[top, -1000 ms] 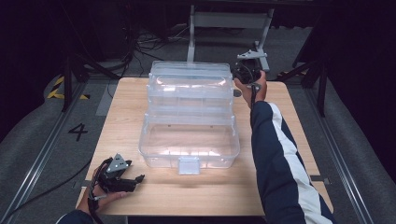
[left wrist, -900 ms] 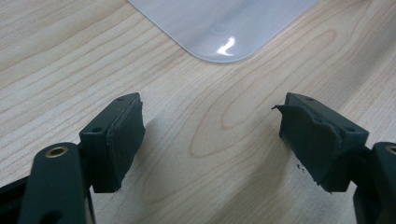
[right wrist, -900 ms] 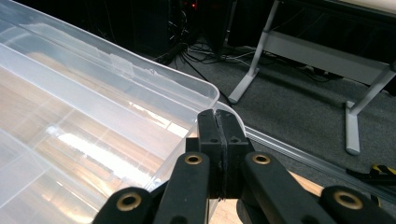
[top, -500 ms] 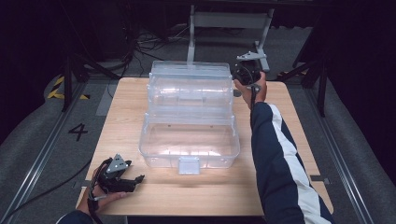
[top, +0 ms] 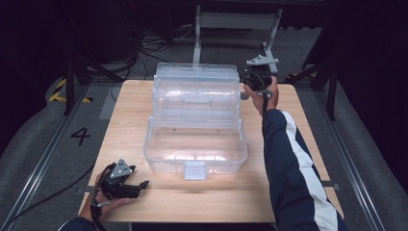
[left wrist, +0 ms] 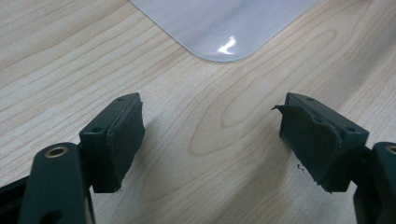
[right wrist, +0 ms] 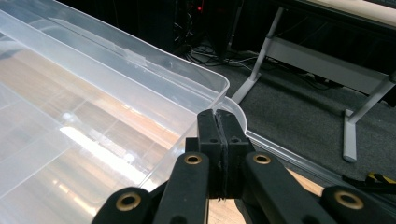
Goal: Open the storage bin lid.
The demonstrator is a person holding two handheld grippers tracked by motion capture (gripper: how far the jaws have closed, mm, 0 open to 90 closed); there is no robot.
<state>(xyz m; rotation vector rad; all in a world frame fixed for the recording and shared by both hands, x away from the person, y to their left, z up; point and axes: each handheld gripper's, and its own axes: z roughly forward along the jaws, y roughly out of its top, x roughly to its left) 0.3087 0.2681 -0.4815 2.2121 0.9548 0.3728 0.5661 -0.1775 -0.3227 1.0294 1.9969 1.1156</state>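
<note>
A clear plastic tiered box (top: 195,161) stands open in the middle of the wooden table (top: 288,192), its upper trays (top: 195,94) stepped back toward the far side. My right gripper (top: 244,95) is at the upper tray's right end. In the right gripper view its jaws are shut flat together (right wrist: 217,116), with the tips against the corner of the tray's rim (right wrist: 219,88). My left gripper (top: 144,184) rests near the table's front left corner. It is open (left wrist: 210,135) over bare wood, and a rounded corner of the box (left wrist: 224,28) lies ahead of it.
A white latch (top: 195,171) sticks out from the box's front wall. A metal stand (top: 235,21) and cables are on the floor behind the table. A painted 4 (top: 80,135) marks the floor at the left.
</note>
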